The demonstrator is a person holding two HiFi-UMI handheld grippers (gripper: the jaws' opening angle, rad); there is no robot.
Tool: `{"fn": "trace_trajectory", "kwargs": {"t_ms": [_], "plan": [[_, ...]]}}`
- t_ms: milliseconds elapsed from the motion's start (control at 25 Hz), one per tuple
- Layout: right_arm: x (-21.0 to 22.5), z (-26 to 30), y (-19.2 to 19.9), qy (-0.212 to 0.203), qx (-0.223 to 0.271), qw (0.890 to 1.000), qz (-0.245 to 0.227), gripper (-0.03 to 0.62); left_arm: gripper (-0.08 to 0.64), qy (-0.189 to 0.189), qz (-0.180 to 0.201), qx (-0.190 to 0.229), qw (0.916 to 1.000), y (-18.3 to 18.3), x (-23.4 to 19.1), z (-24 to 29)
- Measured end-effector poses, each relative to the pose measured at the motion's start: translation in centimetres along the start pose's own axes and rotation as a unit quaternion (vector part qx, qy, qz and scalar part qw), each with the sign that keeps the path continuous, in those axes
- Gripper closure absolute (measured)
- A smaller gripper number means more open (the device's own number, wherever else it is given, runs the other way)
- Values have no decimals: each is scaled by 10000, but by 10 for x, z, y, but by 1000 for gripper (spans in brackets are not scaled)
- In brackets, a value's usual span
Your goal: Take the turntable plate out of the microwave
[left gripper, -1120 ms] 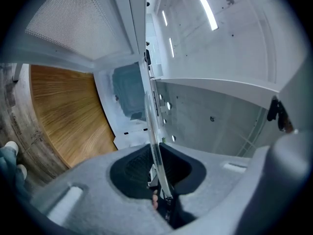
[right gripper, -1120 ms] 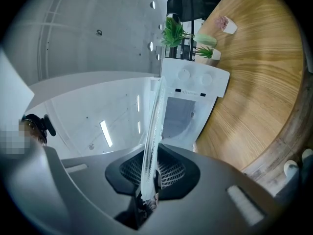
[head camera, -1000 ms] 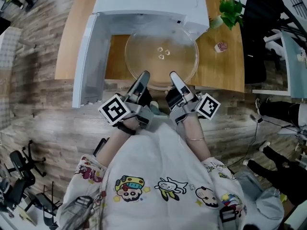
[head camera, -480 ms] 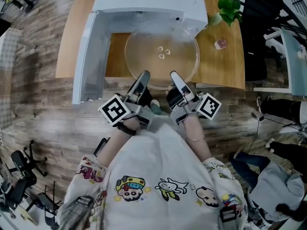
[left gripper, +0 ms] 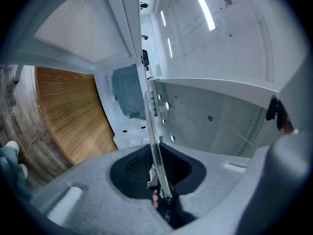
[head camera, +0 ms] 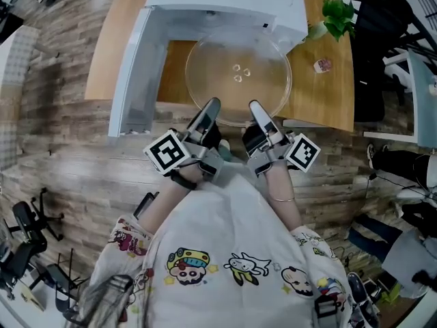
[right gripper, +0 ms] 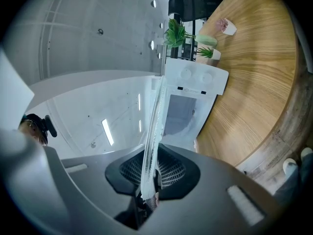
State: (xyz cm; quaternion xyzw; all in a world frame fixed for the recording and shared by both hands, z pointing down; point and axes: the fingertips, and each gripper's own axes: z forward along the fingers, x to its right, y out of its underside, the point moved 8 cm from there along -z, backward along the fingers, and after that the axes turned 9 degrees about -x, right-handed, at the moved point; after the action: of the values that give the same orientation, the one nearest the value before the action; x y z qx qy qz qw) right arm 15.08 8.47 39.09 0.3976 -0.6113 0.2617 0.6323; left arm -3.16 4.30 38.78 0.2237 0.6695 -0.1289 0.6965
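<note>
**Both claws clamped on the plate at the microwave opening**

1. Left claw [head camera: 211,106]: the jaws are closed on the near rim of the glass plate [head camera: 237,74]. In the left gripper view the rim runs edge-on between the two dark pads [left gripper: 132,168], which press on it from either side.

2. Right claw [head camera: 257,108]: the jaws are likewise closed on the near rim of the same plate, just beside the left claw. In the right gripper view the clear edge stands upright between the ribbed pads and is pinched there.

3. Both claws point level toward the microwave [head camera: 225,2]. The marker cubes [head camera: 168,152] sit behind the jaws, close to the person's hands.

4. Plate position: the plate lies flat, held at its near rim only. Most of it is forward of the microwave's opening, above the wooden bench [head camera: 113,46], with its near rim past the bench edge. Its far rim is at the opening, under the front edge of the microwave's top.

5. Surroundings: the microwave door [head camera: 133,74] is swung open to the left. A potted plant [head camera: 338,19] and a small pink-and-white object [head camera: 322,65] stand on the bench to the right of the microwave, well apart from the plate.
</note>
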Motion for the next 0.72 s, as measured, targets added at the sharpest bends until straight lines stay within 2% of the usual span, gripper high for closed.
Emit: {"fn": "trace_trajectory", "kwargs": {"t_ms": [720], "plan": [[3,3,-5,-36,-148,9999,-13,541,520,-33,0,128,9999,0,-1,1]]}}
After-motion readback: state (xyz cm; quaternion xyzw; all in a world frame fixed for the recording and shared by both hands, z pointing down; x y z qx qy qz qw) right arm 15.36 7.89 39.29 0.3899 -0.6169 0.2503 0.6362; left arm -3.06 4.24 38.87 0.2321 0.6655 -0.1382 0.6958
